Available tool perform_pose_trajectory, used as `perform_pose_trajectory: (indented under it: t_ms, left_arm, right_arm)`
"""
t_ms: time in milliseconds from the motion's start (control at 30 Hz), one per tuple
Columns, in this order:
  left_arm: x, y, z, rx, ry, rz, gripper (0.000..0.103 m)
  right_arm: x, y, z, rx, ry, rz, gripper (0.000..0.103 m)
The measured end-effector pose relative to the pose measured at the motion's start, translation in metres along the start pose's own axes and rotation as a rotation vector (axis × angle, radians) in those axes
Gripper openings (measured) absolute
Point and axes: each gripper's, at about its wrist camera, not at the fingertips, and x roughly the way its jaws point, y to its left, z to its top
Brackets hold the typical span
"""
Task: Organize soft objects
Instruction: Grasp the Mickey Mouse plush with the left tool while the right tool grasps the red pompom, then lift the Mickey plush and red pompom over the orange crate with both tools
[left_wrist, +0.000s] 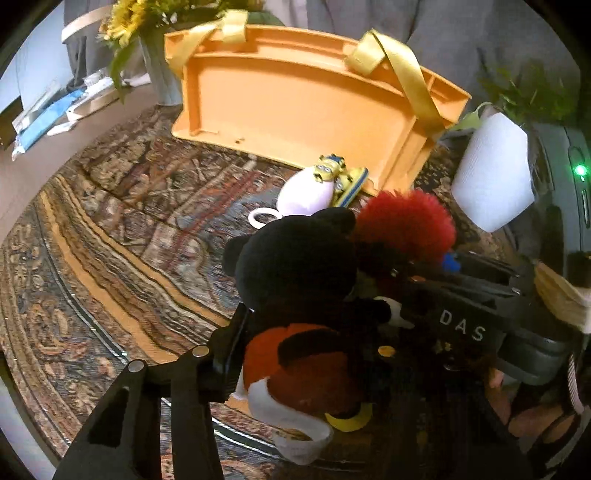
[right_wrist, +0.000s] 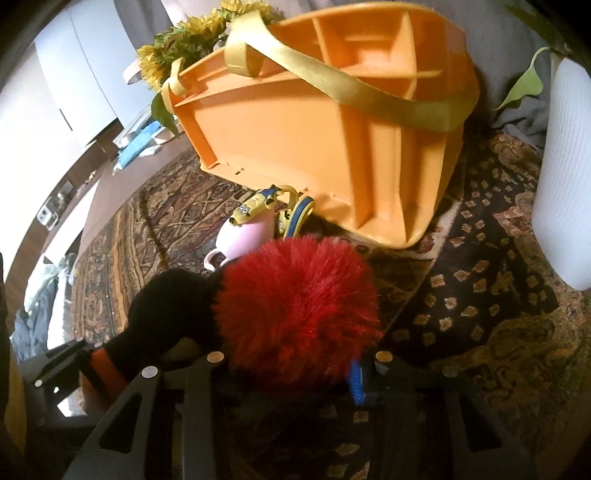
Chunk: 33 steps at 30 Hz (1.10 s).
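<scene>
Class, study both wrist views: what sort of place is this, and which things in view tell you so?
Probably a lived-in room at home. A patterned woven cloth covers the surface, a vase of sunflowers stands behind the orange basket, and a leafy plant in a white pot sits at the right.

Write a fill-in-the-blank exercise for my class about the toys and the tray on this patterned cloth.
1. The fluffy pompom between the right tool's fingers is ___ in colour.
2. The orange tray has ___ ribbon handles.
3. The black plush toy sits between the fingers of the ___ tool.
4. The yellow minion figures lie on a ___ plush toy.

Missing words: red; yellow; left; pink
</scene>
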Motion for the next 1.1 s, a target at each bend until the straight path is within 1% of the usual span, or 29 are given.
perform_pose_trajectory:
  t_ms: [100,233,433,567,700,967,1100]
  left_arm:
    - [-0.008,0.004,0.0,-0.002,-0.027,0.02,0.045]
    - [-0.024,0.008,0.002,0.009,-0.088,0.048,0.045]
    - [-0.051,0.012,0.002,0.026,-0.156,0.059,0.045]
    - [-0.07,0.014,0.005,0.061,-0.215,0.071,0.045]
    - [-0.093,0.015,0.008,0.108,-0.283,0.071,0.045]
    - [-0.125,0.031,0.029,0.106,-0.373,0.05,0.045]
    - [-0.138,0.04,0.043,0.116,-0.411,0.028,0.045]
  right_arm:
    - [-0.008,0.004,-0.002,0.014,-0.013,-0.007,0.04]
    - [-0.027,0.011,-0.003,0.037,-0.049,-0.021,0.04]
    - [-0.056,0.022,0.0,0.042,-0.109,-0.055,0.04]
    - [-0.074,0.035,0.005,0.029,-0.155,-0.085,0.04]
    - [-0.09,0.05,0.011,0.017,-0.202,-0.112,0.04]
    - [-0.116,0.079,0.027,0.026,-0.293,-0.153,0.04]
    - [-0.128,0.093,0.037,0.033,-0.339,-0.177,0.04]
